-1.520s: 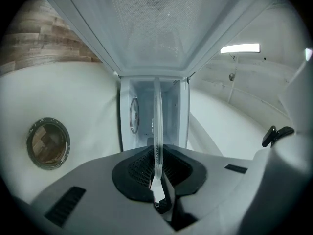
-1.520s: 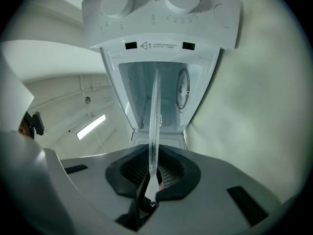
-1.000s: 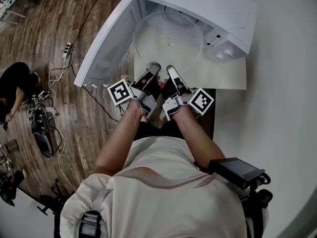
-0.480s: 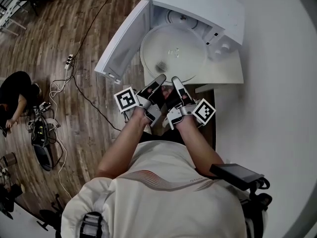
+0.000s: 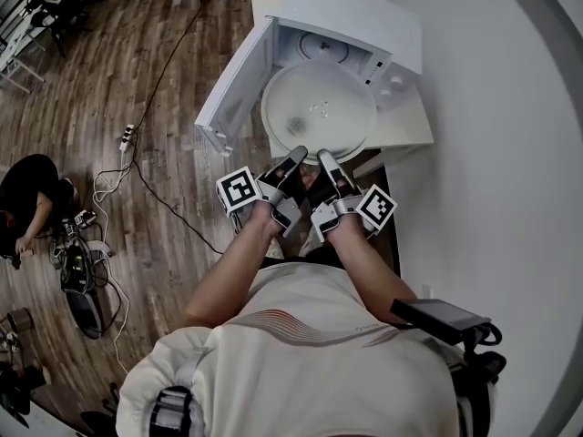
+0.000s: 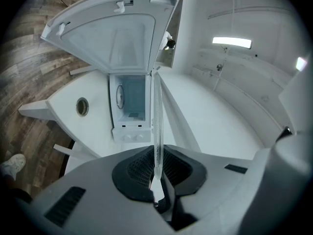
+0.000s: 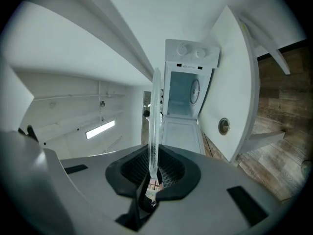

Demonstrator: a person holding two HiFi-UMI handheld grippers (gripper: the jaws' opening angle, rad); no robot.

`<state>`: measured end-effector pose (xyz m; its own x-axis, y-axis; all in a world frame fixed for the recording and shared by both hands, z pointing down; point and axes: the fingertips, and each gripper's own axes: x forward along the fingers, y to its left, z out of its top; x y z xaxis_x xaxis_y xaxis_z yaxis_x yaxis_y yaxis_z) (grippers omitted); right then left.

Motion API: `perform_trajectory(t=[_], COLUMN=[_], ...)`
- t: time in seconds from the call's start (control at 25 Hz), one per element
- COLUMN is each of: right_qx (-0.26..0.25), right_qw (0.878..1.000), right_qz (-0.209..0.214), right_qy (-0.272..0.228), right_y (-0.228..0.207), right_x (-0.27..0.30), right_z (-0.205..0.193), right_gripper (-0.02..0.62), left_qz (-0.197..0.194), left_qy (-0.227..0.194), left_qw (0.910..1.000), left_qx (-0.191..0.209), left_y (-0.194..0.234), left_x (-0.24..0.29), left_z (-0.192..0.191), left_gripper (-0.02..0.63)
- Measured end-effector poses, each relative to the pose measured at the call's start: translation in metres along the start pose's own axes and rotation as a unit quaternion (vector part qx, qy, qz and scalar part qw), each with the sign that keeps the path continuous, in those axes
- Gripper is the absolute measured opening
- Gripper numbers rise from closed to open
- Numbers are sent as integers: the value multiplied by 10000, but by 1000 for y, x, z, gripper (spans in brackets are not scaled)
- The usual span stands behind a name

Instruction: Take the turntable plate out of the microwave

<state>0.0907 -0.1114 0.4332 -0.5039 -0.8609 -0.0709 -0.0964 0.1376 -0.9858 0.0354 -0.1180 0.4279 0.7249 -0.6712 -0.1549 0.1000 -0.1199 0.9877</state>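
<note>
The clear glass turntable plate hangs level in front of the open white microwave, most of it outside the cavity. My left gripper and right gripper sit side by side on its near rim, both shut on it. The left gripper view shows the plate edge-on, running into my left gripper. It also stands edge-on in the right gripper view, pinched in my right gripper. The roller ring lies on the cavity floor.
The microwave door stands swung open to the left. The microwave rests on a white table beside a white wall. Cables and a power strip lie on the wooden floor, and a person sits at far left.
Both grippers drew the plate back out of the cavity toward me and a little upward. Over the last half second they have held nearly still.
</note>
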Motion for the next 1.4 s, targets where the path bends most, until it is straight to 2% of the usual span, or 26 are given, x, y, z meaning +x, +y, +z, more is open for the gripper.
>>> perform_trajectory(t=[0.36, 0.72, 1.2, 1.4], right_qx=[62, 12, 55, 79], right_qw=[9999, 9992, 9988, 9988], right_qz=[99, 330, 363, 380], right_qy=[49, 213, 319, 314], right_y=[29, 32, 23, 35], right_x=[-25, -32, -27, -47], right_z=[8, 21, 22, 42], right_gripper=[35, 37, 37, 37], left_qz=[73, -14, 26, 28], left_qy=[-3, -127, -218, -207], left_qw=[9999, 9997, 9995, 9994], left_qx=[89, 195, 228, 261], left_y=[-28, -31, -23, -34], left_x=[1, 11, 12, 27], left_z=[-26, -39, -35, -58], left_gripper=[46, 44, 46, 45])
